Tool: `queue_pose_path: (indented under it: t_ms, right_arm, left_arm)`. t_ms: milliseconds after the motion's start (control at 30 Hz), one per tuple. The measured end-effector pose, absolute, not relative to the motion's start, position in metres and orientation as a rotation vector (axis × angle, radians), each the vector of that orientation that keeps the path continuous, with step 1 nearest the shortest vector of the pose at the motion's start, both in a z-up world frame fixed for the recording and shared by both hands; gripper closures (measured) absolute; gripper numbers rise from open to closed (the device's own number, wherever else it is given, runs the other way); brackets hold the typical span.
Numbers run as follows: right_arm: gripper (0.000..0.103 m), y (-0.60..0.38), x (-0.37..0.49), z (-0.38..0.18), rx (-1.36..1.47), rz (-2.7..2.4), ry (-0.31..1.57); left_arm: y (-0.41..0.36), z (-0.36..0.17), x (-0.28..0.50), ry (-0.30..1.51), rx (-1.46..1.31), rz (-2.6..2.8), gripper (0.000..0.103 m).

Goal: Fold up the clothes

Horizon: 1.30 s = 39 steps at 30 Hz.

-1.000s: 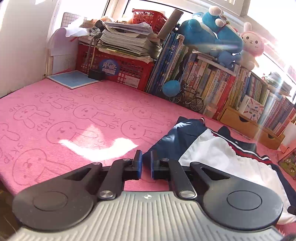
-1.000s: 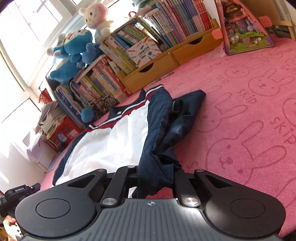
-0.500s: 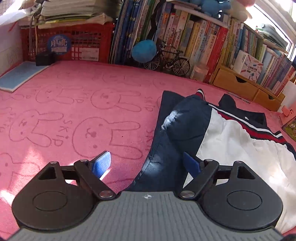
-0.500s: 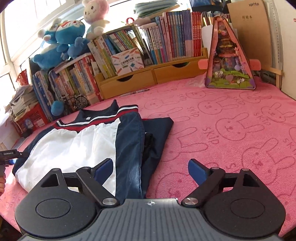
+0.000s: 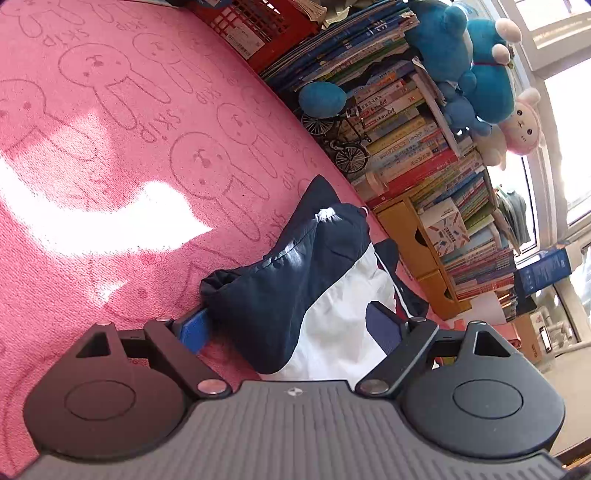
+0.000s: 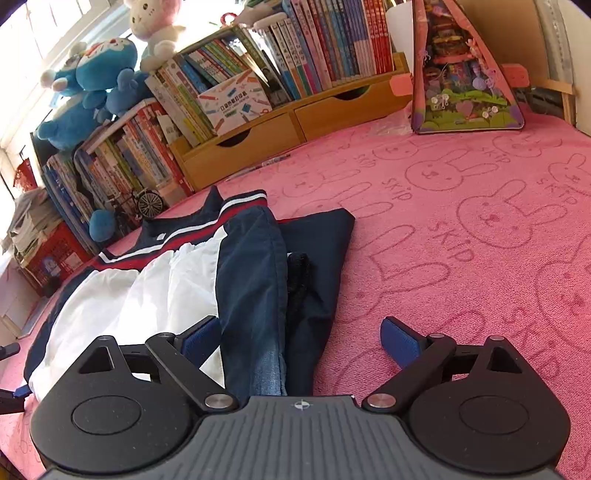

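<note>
Garment: a navy, white and red jacket (image 6: 177,291) lies spread on the pink rabbit-print surface (image 6: 480,229), collar end toward the books, with one navy sleeve (image 6: 255,280) folded in over the white panel.
Same garment, other side: in the left wrist view the jacket (image 5: 332,310) shows a second navy sleeve (image 5: 280,284) doubled over the white — its bunched end lies near the edge of the cloth.
Left gripper (image 5: 291,328): jaws spread wide and closing a little; the folded sleeve sits between the blue pads (image 5: 192,328), but neither pad presses on it, so it is released.
Right gripper (image 6: 301,339): jaws wide and opening; the lower end of the sleeve runs between the pads (image 6: 400,341), nearer the left-hand pad, with pink cloth showing beside the right-hand one. Nothing is grasped.
Surface: a bright patch of sunlight (image 5: 110,221) falls on the pink cloth left of the jacket in the left wrist view.
Behind the jacket: a wooden shelf with drawers (image 6: 280,129) carrying rows of books (image 6: 325,48); a small model bicycle (image 6: 144,205) and a blue ball (image 6: 101,225) stand at its foot.
On top of the books: blue plush toys (image 6: 96,74) and a pink-and-white plush rabbit (image 6: 155,26).
Far right: a triangular purple playhouse (image 6: 465,74) stands on the surface, well apart from the jacket.
Far left: a red crate (image 6: 55,254) under stacked papers.
</note>
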State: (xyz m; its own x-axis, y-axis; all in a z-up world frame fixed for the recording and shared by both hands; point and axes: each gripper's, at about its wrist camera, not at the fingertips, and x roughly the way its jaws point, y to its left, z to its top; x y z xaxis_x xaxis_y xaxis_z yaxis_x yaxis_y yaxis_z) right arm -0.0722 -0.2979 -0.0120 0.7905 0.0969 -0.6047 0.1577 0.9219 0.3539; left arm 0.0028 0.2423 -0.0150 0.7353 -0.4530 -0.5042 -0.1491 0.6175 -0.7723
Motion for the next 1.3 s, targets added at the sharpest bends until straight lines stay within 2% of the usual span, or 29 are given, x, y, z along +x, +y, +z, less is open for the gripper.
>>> queue_pose_path:
  t_ms: [33,67,100,133,167,267,333,367,433,467,567,667,767,967,1133,1167,1200,1267,1300]
  right_arm:
    - [0.009,-0.29,-0.07,-0.007,0.365,-0.025,0.651]
    - [0.009,-0.278,-0.067,0.003,0.286,-0.001,0.625]
    - [0.008,-0.263,-0.06,0.014,0.225,0.032,0.614]
    - [0.006,-0.244,-0.046,0.025,0.196,0.084,0.624]
    - [0.0,-0.226,-0.032,0.036,0.167,0.136,0.635]
    - [0.0,-0.171,0.01,0.068,0.08,0.29,0.663]
    - [0.0,-0.125,0.046,0.082,0.083,0.387,0.73]
    - [0.0,-0.094,0.067,0.086,0.082,0.421,0.785]
    - [0.0,-0.038,0.105,0.087,0.037,0.417,0.887]
    - [0.0,-0.018,0.124,0.083,0.008,0.407,0.938]
    - [0.0,0.041,0.17,0.064,-0.086,0.341,1.082]
    - [0.0,0.086,0.195,0.045,-0.233,0.287,1.159]
    - [0.0,0.117,0.207,0.031,-0.369,0.234,1.187]
    - [0.0,0.135,0.228,0.012,-0.396,0.168,1.304]
    - [0.0,0.134,0.223,0.003,-0.49,0.173,1.299]
    - [0.006,0.132,0.22,0.004,-0.498,0.176,1.274]
    - [0.023,0.131,0.215,0.007,-0.507,0.186,1.238]
    - [0.043,0.122,0.206,0.014,-0.472,0.213,1.194]
    - [0.051,0.117,0.203,0.017,-0.439,0.225,1.18]
  left_arm:
    - [0.238,-0.014,0.004,0.737,-0.89,-0.168,0.025]
    - [0.231,-0.012,0.003,0.726,-0.846,-0.133,0.037]
    - [0.223,-0.011,0.001,0.712,-0.794,-0.101,0.045]
    - [0.213,-0.01,-0.003,0.692,-0.728,-0.074,0.047]
    - [0.204,-0.009,-0.008,0.672,-0.663,-0.047,0.052]
    - [0.184,-0.011,-0.016,0.616,-0.539,-0.014,0.051]
    - [0.177,-0.013,-0.016,0.588,-0.511,-0.008,0.04]
    - [0.177,-0.013,-0.014,0.578,-0.522,-0.017,0.026]
    - [0.178,-0.015,-0.009,0.56,-0.573,-0.03,0.014]
    - [0.178,-0.016,-0.007,0.548,-0.596,-0.024,0.016]
    - [0.176,-0.021,-0.007,0.516,-0.62,0.033,0.052]
    - [0.171,-0.021,-0.015,0.475,-0.598,0.049,0.064]
    - [0.159,-0.016,-0.023,0.436,-0.51,0.046,0.065]
    - [0.136,-0.006,-0.029,0.375,-0.369,-0.02,0.067]
    - [0.119,-0.001,-0.031,0.34,-0.27,-0.08,0.067]
    - [0.117,0.0,-0.032,0.33,-0.258,-0.097,0.066]
    - [0.116,0.0,-0.033,0.321,-0.251,-0.105,0.063]
    - [0.12,0.0,-0.033,0.318,-0.254,-0.086,0.062]
    - [0.124,0.0,-0.029,0.33,-0.263,-0.056,0.058]
